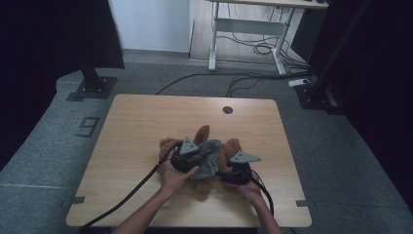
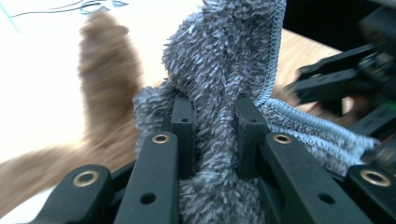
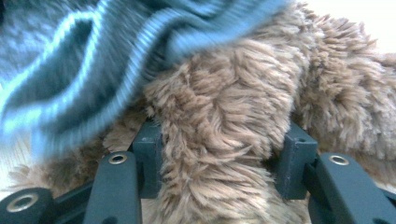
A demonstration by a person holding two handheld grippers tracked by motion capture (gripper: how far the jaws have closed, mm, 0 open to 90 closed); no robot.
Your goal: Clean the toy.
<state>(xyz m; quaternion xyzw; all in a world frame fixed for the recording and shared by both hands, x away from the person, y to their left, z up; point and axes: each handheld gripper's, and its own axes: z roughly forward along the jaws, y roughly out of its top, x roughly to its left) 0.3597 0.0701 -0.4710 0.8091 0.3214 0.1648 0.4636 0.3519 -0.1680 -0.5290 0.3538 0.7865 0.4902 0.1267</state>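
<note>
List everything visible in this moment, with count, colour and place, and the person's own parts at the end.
plush toy: one, brown, lying at the middle of the table's near half
garment: one, grey fleecy, draped over the plush toy
table: one, light wood, with a round cable hole near its far edge
desk frame: one, white, on the floor beyond the table, cables under it
left gripper: one, black, jaws shut on the garment
right gripper: one, black, jaws closed around a limb of the plush toy
hands: two, at the table's near edge
</note>
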